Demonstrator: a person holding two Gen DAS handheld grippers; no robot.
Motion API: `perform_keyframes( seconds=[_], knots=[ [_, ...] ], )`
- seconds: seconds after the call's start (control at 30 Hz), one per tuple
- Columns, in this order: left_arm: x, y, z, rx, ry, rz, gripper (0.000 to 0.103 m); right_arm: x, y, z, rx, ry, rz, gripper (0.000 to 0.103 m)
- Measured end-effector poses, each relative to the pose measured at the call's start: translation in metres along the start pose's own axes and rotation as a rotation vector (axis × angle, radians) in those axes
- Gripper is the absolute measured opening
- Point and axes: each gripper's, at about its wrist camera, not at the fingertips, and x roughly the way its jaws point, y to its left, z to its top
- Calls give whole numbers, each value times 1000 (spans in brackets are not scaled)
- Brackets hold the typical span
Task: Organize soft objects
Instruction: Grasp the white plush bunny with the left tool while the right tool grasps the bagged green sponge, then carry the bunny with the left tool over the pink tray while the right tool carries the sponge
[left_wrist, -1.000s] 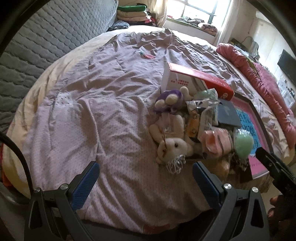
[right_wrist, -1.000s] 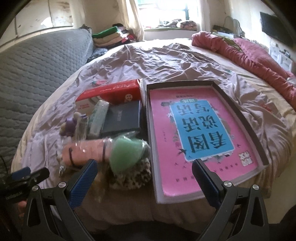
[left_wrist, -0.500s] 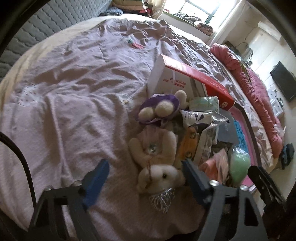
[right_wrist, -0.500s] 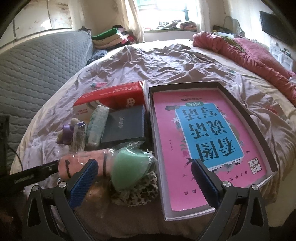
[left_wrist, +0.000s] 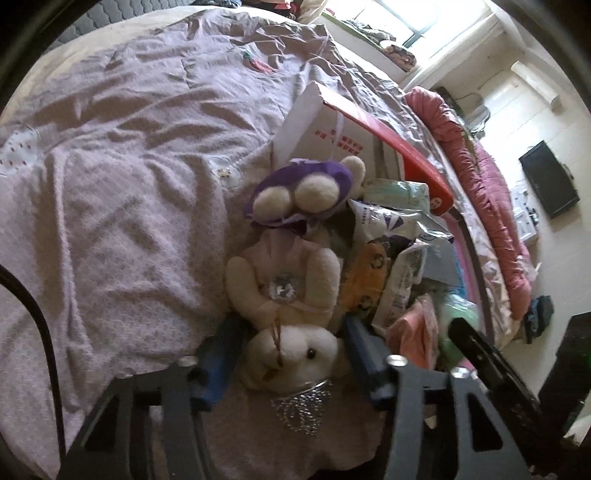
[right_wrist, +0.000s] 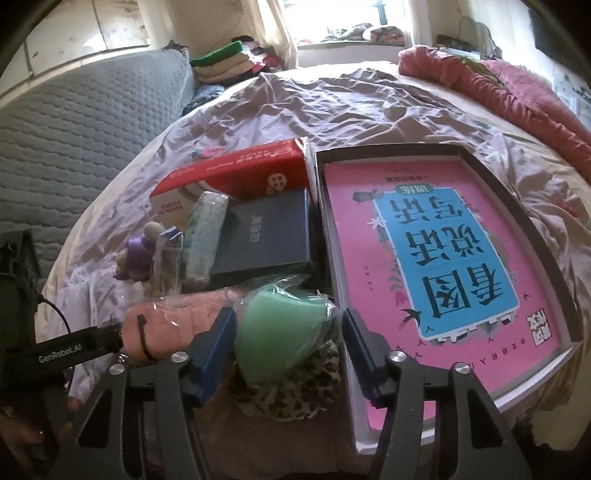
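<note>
Rumpled lilac bedspread (left_wrist: 122, 155): left gripper (left_wrist: 291, 350) has just narrowed onto cream plush bunny (left_wrist: 291, 295), right gripper (right_wrist: 288, 343) around bagged green sponge (right_wrist: 280, 332), six o'clock, readying lifts.

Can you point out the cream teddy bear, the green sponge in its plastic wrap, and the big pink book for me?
Teddy bear (left_wrist: 295, 354): left wrist view, on its face.
Green sponge (right_wrist: 284, 332): right wrist view, on its rounded green front.
Pink book (right_wrist: 443, 258): right wrist view, on the blue panel of its cover.
</note>
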Motion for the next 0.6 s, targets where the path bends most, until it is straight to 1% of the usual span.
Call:
perform_keyframes(
  seconds=[0.03, 0.1, 0.23, 0.37, 0.53, 0.6],
  knots=[
    [1, 1, -1, -4, 6, -5, 47, 0, 0, 0, -2, -2, 3, 48],
    [0, 5, -2, -16, 2, -35, 43, -4, 0, -2, -11, -12, 1, 47],
    [-6, 11, -4, -33, -16, -84, 41, -15, -1, -4, -16, -36, 4, 47],
    [-20, 9, -8, -19, -51, -64, 40, -26, -4, -4, -8, -54, 10, 47],
    [-48, 5, -19, -15, -77, -57, 40, -38, -3, -3, -19, -77, 17, 47],
    [-60, -2, -23, 10, -99, -24, 40, -43, -4, -3, -14, -86, 24, 47]
  ],
)
